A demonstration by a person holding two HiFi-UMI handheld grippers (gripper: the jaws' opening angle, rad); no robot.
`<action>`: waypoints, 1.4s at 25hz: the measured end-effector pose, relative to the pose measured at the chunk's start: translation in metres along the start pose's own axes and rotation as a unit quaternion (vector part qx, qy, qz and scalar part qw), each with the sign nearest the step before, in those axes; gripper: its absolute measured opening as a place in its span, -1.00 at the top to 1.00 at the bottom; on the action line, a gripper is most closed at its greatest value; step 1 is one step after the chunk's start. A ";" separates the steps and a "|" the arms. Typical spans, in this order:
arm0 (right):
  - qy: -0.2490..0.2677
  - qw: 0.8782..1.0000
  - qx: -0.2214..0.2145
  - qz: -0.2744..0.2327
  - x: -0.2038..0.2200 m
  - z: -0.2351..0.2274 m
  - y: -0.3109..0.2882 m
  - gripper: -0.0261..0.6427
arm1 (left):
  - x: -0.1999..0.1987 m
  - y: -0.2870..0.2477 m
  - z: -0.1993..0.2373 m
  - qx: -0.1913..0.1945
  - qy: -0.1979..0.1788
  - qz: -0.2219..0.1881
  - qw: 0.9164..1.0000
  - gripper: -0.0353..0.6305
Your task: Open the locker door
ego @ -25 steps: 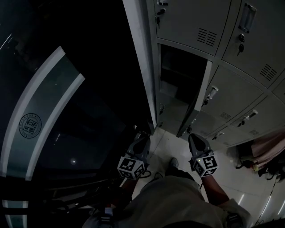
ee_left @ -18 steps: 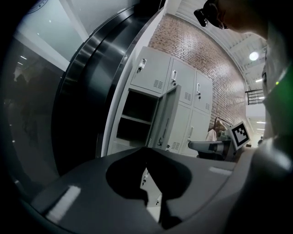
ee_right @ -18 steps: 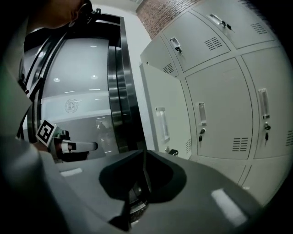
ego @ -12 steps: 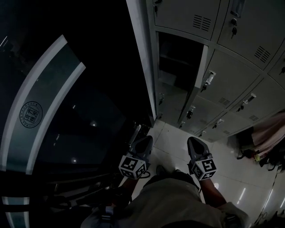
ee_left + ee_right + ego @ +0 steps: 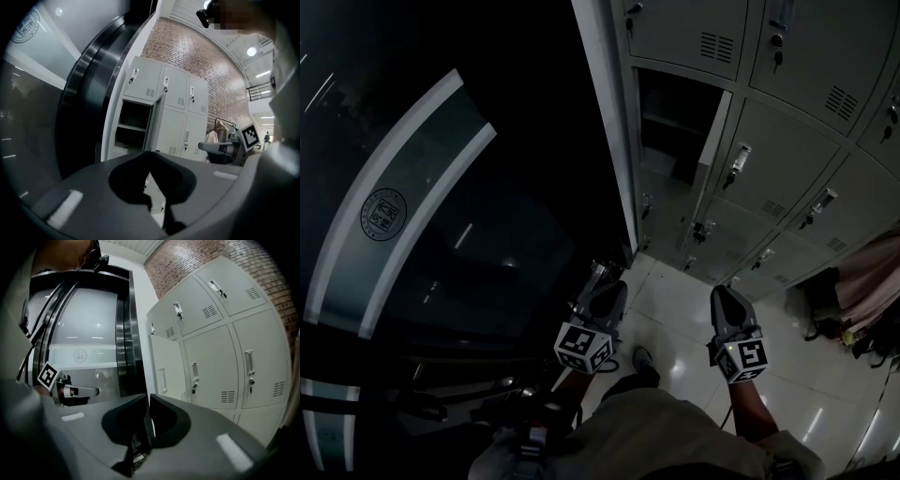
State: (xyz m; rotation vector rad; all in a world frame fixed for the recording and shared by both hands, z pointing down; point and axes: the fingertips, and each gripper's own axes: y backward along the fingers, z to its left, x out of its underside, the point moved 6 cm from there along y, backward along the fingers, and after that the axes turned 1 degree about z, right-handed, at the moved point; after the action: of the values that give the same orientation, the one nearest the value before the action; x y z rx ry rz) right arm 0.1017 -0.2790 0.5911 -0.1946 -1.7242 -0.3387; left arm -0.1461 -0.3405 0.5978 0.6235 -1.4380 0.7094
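Locker door (image 5: 710,159) stands swung out from its dark compartment (image 5: 670,131) at the left end of the locker bank (image 5: 787,159), edge-on to the head view, so the task looks finished. Against a second ago, the door's angle is much the same, but the lockers have slid up and away in the frame, which suggests the person has backed off. Left claw (image 5: 602,281) and right claw (image 5: 721,295) hang low over the tiled floor (image 5: 675,319), well apart from the door. Both have their jaws pressed together and hold nothing. Neither has moved toward a handle since.
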 end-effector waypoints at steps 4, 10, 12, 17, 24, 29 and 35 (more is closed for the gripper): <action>0.015 0.999 0.031 -0.001 -0.006 -0.005 0.054 0.86 | -0.008 0.014 -0.039 0.004 -0.005 -0.006 1.000 0.85; 0.010 0.999 0.047 -0.007 -0.020 0.006 0.141 0.86 | -0.012 0.056 -0.106 0.011 -0.012 -0.004 1.000 0.85; 0.012 0.999 0.042 -0.009 -0.027 0.013 0.165 0.86 | -0.017 0.071 -0.129 0.010 -0.011 -0.007 1.000 0.85; 0.009 0.999 0.030 -0.010 -0.037 0.037 0.227 0.86 | -0.016 0.117 -0.187 0.005 -0.010 -0.002 1.000 0.85; 0.005 1.000 0.020 -0.020 -0.047 0.075 0.298 0.86 | -0.015 0.176 -0.248 0.006 -0.016 -0.003 1.000 0.85; 0.005 0.999 0.033 -0.026 -0.059 0.105 0.340 0.86 | -0.024 0.210 -0.274 0.020 -0.017 -0.003 1.000 0.85; 0.003 0.998 0.053 -0.034 -0.080 0.130 0.372 0.88 | -0.044 0.232 -0.293 0.040 -0.023 -0.007 0.999 0.85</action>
State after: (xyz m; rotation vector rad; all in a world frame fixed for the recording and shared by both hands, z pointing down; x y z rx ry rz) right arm 0.1132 0.1191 0.5356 -0.0572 -1.7410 -0.2964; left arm -0.1296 0.0296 0.5313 0.7150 -1.4510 0.7480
